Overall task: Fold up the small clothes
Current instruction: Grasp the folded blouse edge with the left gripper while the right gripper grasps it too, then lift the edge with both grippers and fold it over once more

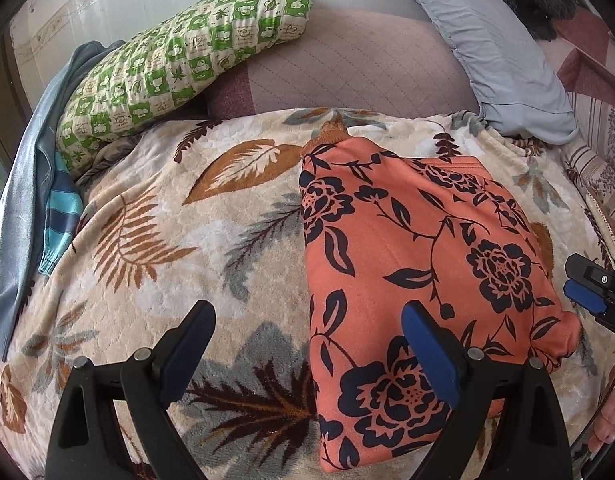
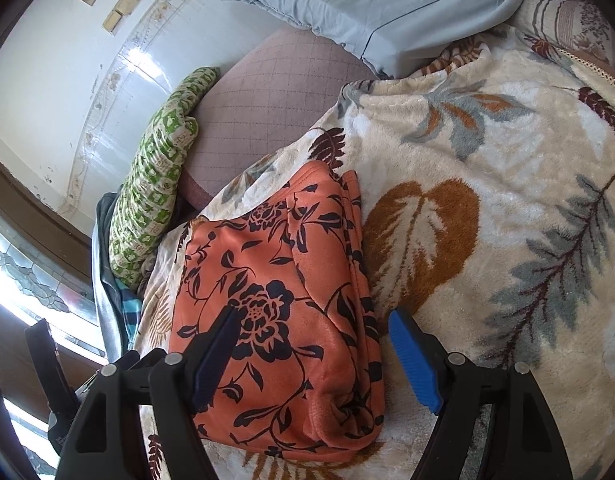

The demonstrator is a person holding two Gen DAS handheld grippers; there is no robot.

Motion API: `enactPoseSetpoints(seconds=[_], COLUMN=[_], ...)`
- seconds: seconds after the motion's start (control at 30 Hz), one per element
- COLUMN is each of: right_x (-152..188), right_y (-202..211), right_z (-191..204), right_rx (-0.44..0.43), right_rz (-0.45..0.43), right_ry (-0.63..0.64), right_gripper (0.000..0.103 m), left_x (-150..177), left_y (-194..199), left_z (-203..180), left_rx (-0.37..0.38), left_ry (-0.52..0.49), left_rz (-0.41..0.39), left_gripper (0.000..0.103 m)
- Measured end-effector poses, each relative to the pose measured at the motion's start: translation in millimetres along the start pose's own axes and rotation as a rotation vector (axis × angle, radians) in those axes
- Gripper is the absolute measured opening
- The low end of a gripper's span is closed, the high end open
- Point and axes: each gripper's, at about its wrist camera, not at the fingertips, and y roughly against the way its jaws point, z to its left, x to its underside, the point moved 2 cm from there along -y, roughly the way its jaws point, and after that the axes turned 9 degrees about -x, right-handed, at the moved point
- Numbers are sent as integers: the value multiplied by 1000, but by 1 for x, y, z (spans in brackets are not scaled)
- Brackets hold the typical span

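Note:
An orange garment with dark flowers lies folded into a thick block on the leaf-patterned blanket. My left gripper is open and straddles the garment's left edge, one finger over the cloth and the other over bare blanket. The right gripper shows at the garment's right side. In the right wrist view the garment lies below my open right gripper, whose jaws span its near right edge without pressing. The left gripper's finger shows at the lower left.
A green checked pillow and a grey-blue pillow lie at the head of the bed. A grey-blue cloth and a teal striped piece hang at the left edge. A tiled wall and a window stand beyond.

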Motion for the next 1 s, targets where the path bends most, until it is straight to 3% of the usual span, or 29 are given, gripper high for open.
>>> enactPoseSetpoints(seconds=[0.4, 0.5, 0.7, 0.77, 0.83, 0.87, 1.0], right_x=[0, 2, 14, 17, 19, 20, 21], right_y=[-2, -9, -45, -50, -55, -56, -51], right_z=[-2, -6, -22, -18, -14, -11, 17], right_rx=[2, -2, -16, -22, -40, -30, 44], right_rz=[6, 25, 137, 130, 144, 138, 117], right_ry=[-11, -31, -120, -107, -104, -92, 58], right_gripper=[79, 79, 75, 70, 52, 50, 36], left_x=[0, 2, 6, 7, 8, 7, 5], left_y=[-7, -20, -52, -57, -56, -55, -43], left_z=[-7, -10, -17, -19, -20, -21, -17], left_rx=[17, 81, 302, 342, 336, 333, 324], left_ry=[1, 5, 66, 82, 86, 83, 74], left_rz=[19, 69, 178, 198, 189, 181, 132], left_gripper=[94, 94, 94, 91, 83, 81, 51])
